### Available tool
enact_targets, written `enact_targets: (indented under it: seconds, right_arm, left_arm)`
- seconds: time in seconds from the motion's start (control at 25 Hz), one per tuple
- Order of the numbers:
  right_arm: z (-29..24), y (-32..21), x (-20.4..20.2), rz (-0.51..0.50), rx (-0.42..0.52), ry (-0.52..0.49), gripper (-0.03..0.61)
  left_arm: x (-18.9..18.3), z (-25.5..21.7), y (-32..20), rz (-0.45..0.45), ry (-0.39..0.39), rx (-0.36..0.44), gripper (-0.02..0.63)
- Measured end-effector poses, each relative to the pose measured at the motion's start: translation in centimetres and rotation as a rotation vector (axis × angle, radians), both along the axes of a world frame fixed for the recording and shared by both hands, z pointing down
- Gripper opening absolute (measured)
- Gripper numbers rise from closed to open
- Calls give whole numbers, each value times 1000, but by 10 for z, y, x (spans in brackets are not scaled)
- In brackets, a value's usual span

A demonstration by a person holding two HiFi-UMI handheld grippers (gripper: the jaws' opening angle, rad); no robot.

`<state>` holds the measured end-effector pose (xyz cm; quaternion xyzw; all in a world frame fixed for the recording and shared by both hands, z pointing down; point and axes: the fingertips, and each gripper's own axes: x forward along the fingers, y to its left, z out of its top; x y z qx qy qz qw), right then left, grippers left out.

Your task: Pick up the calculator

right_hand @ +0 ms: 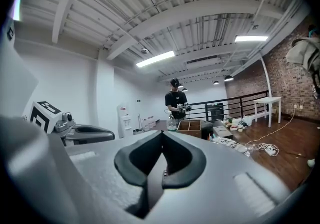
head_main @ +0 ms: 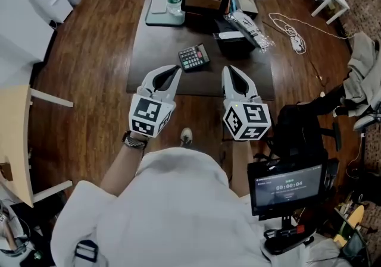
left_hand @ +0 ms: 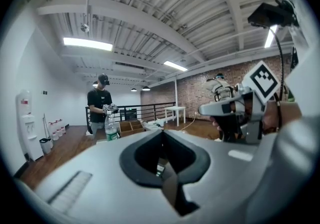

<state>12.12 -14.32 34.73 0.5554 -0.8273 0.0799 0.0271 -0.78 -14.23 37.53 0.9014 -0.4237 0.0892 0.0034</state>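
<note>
Bearing calculator (head_main: 194, 57): dark table (head_main: 158, 50); wood floor (head_main: 89, 60)

Head view overlooks table (head_main: 159, 52); gripper views skim it.

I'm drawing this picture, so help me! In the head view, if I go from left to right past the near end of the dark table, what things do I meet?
left claw → calculator → right claw → white cable on the floor
</note>
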Motion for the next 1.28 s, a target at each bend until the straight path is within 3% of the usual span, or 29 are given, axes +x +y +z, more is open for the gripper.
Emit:
enact_targets:
  seconds: [0.32, 1.04, 1.16, 1.28]
  right_arm:
    - [6, -47, 10, -24, -16, 13, 2]
    - [20, -81, -9, -18, -98, 76, 2]
    - [23, -84, -13, -11, -121, 74, 71]
    - [26, -84, -20, -7, -136, 65, 75]
  left_arm:
    - [19, 6, -41, 0, 5, -34, 6]
    - [-1, 13, -93, 5, 35, -88, 7]
    - [-8, 18, -100, -10, 45, -114, 15]
    - [-15, 25, -102, -5, 43, -140, 44]
